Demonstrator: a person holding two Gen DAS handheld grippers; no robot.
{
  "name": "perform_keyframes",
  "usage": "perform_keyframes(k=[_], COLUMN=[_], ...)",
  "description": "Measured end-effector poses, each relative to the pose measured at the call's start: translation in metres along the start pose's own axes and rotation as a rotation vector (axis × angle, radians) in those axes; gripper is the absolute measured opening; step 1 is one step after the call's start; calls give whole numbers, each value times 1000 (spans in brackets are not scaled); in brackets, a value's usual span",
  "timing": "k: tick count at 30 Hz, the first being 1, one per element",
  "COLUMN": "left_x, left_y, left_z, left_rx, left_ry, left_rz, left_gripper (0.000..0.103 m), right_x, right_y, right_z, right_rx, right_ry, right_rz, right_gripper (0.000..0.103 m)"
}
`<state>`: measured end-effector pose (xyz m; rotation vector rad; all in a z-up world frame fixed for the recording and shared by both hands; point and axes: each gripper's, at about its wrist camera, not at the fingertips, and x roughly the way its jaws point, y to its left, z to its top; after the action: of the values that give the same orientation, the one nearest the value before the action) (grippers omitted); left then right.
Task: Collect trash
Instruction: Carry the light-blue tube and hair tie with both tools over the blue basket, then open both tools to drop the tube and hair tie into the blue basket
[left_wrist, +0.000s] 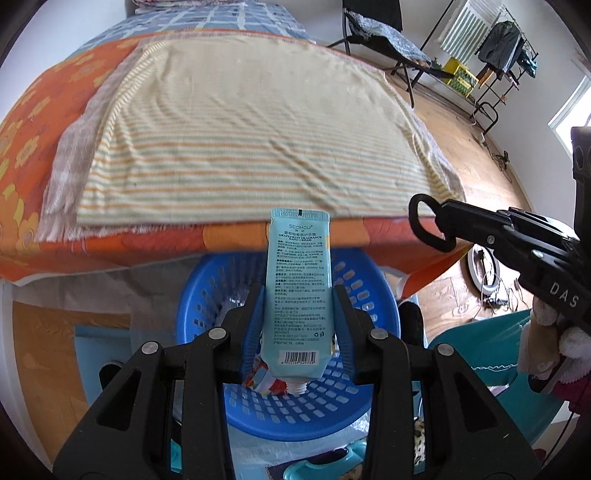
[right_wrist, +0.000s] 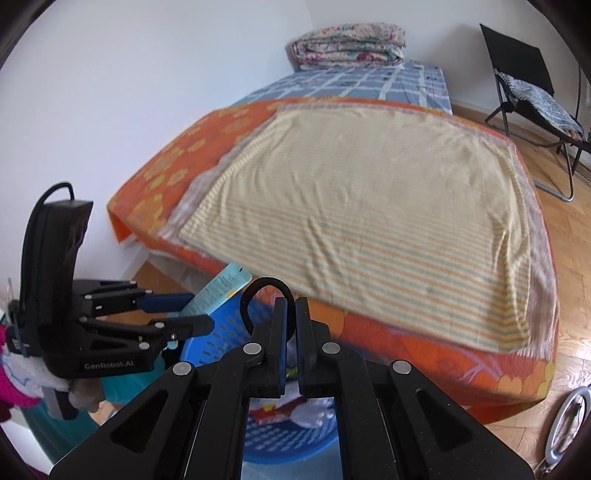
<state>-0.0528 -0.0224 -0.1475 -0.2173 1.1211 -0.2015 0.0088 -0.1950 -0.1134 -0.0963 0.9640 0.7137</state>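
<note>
My left gripper (left_wrist: 298, 299) is shut on a light blue hand cream tube (left_wrist: 297, 295), held upright with its capless nozzle down, above a blue perforated plastic basket (left_wrist: 373, 295). A red and white wrapper (left_wrist: 264, 380) lies in the basket. In the right wrist view the left gripper (right_wrist: 192, 310) holds the tube (right_wrist: 218, 288) over the basket (right_wrist: 221, 332) at lower left. My right gripper (right_wrist: 291, 314) is shut on a black ring-shaped object (right_wrist: 255, 291), beside the basket; it also shows in the left wrist view (left_wrist: 430, 229).
A bed with an orange flowered sheet (left_wrist: 33, 122) and a striped cream blanket (left_wrist: 243, 129) lies just beyond the basket. A black folding chair (right_wrist: 532, 92) stands on the wooden floor at right. A teal bin (left_wrist: 491, 350) sits at right. A white ring light (left_wrist: 484, 273) lies on the floor.
</note>
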Motion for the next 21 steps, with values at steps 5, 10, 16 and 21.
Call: perform_keyframes(k=[5, 10, 16, 21], left_x=[9, 17, 23, 26], left_y=[-1, 1, 5, 8], left_z=[-9, -17, -22, -20], left_rx=[11, 2, -22, -40], left_ry=[32, 65, 86, 99], left_rz=[7, 13, 17, 19], left_gripper=[37, 37, 37, 37], right_x=[8, 16, 21, 23], right_y=[7, 8, 7, 8], right_z=[-13, -24, -31, -32], right_rx=[-27, -21, -11, -8], right_ry=[33, 68, 92, 105], right_rz=[-4, -4, -1, 2], right_gripper=[3, 3, 3, 3])
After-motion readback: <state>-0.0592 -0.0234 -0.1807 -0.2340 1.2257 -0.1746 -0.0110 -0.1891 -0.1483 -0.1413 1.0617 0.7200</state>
